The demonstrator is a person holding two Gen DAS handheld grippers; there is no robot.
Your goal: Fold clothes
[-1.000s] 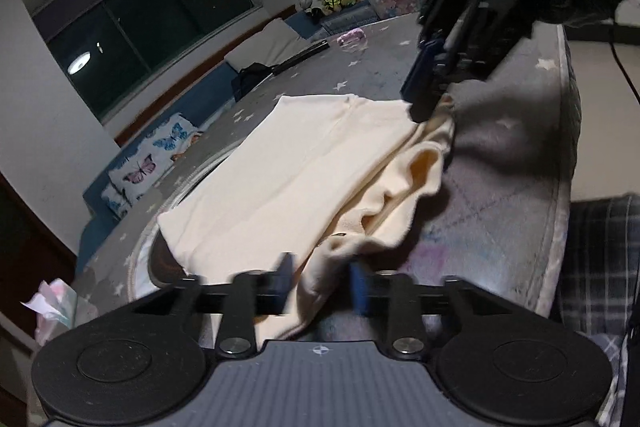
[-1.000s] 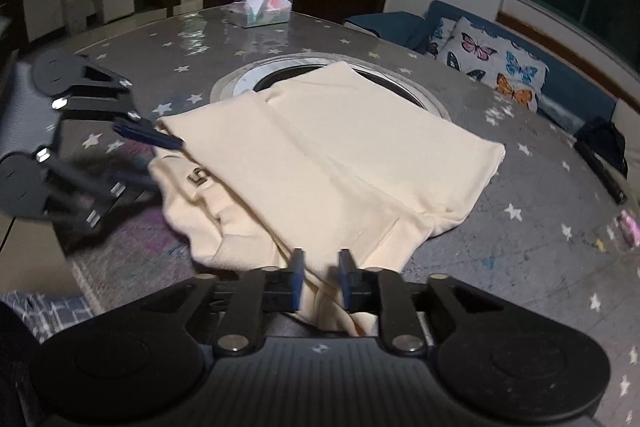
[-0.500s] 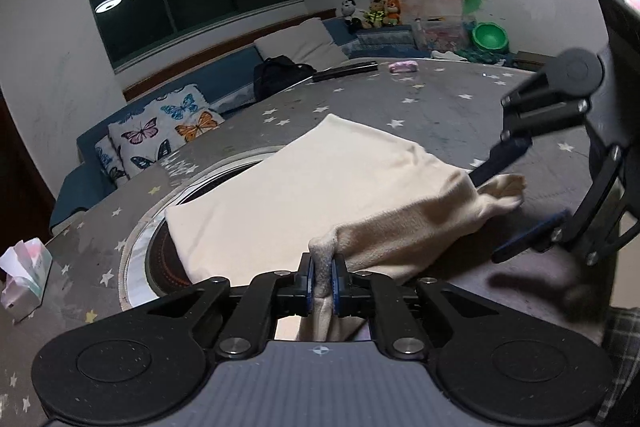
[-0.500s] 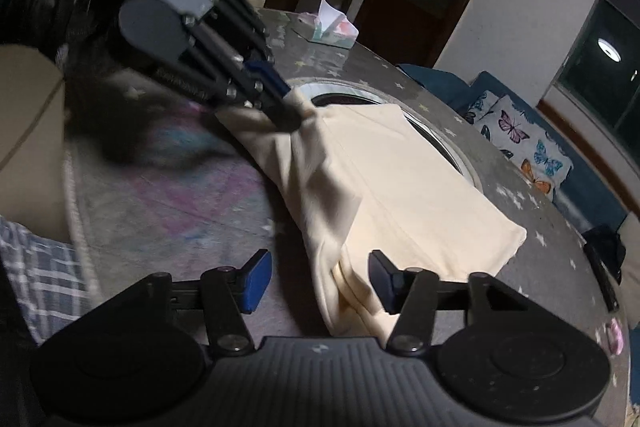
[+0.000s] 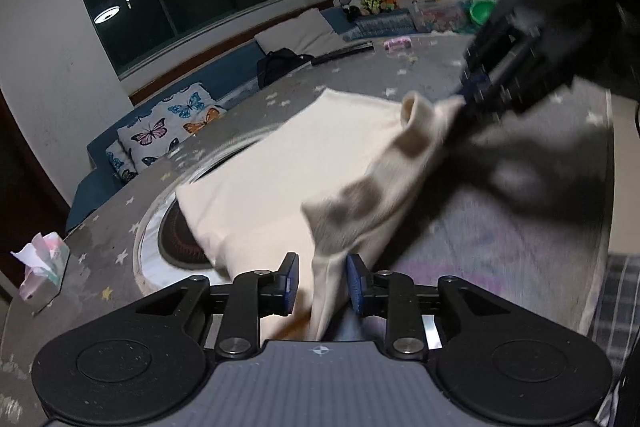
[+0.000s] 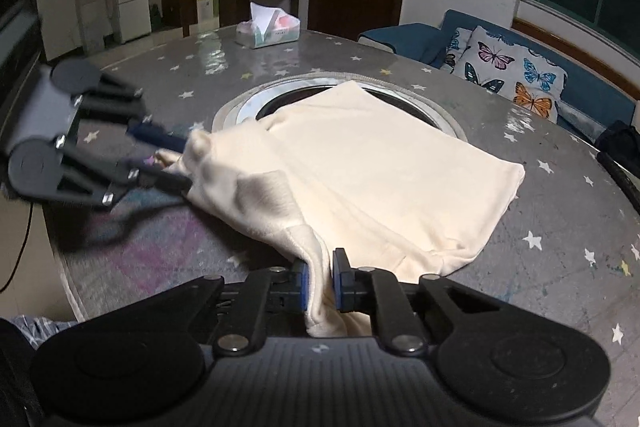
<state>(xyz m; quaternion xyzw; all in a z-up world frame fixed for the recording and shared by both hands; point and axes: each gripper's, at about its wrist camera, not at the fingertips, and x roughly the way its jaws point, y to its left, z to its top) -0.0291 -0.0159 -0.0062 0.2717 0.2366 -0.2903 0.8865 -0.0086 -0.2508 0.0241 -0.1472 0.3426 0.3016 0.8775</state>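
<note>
Gripper (image 6: 319, 281) beside tissue-box (image 6: 267, 29) table (image 6: 540, 299)

Two close wrist views facing each other across a cream garment (image 5: 280, 167) on a grey table (image 6: 560, 187)

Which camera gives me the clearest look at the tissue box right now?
Right wrist view: the tissue box sits sharp and whole at the table's far edge. The left wrist view shows it only small, dim and distorted at the frame's left edge.

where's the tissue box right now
The tissue box sits at the far edge of the round grey table in the right wrist view, beyond the cream garment; in the left wrist view it is at the far left.
</note>
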